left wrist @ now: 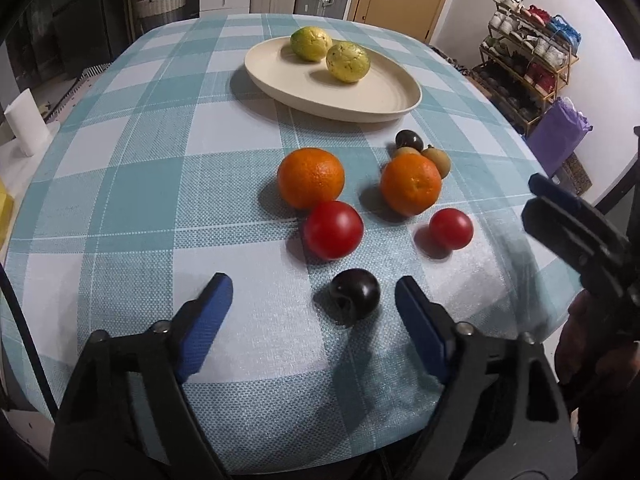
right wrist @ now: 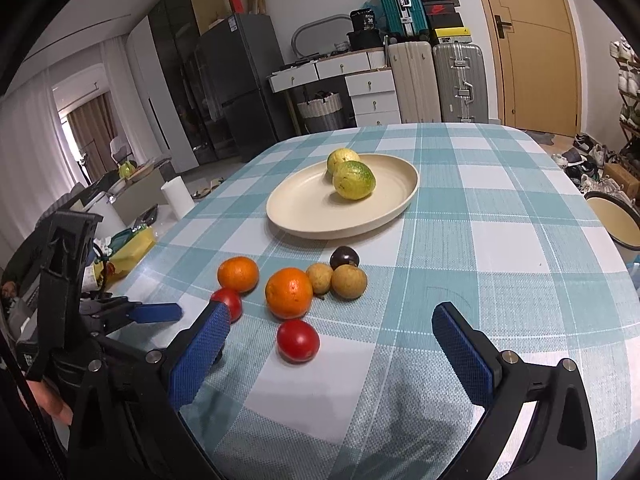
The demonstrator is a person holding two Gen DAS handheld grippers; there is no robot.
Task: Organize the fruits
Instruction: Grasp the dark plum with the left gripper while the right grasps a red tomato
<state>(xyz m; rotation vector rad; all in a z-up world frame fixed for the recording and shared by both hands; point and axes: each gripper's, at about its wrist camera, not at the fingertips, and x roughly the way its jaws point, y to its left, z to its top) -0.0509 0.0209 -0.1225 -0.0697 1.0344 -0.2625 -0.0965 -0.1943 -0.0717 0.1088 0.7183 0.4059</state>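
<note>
The left gripper (left wrist: 314, 300) stands with its fingers spread, and the near plum (left wrist: 355, 298) lies on the cloth (left wrist: 120, 184) between them, close to the right pad (left wrist: 420, 332) but not touching it, well apart from the left pad. The right gripper (right wrist: 331, 344) also has its fingers spread wide, with nothing between the pads; the small tomato (right wrist: 298, 340) lies on the cloth just beyond its tips, nearer the left finger.

Taking the near plum as the mark: just behind it sits the big tomato (left wrist: 333, 229), touching the left orange (left wrist: 311, 178). Behind and to the right are the small tomato and the right orange (left wrist: 411, 185), near each other. Behind that orange huddle two longans (left wrist: 437, 160) and a second plum (left wrist: 409, 140). Farthest back stands the plate (left wrist: 360, 100), holding two yellow-green fruits (left wrist: 347, 61).
</note>
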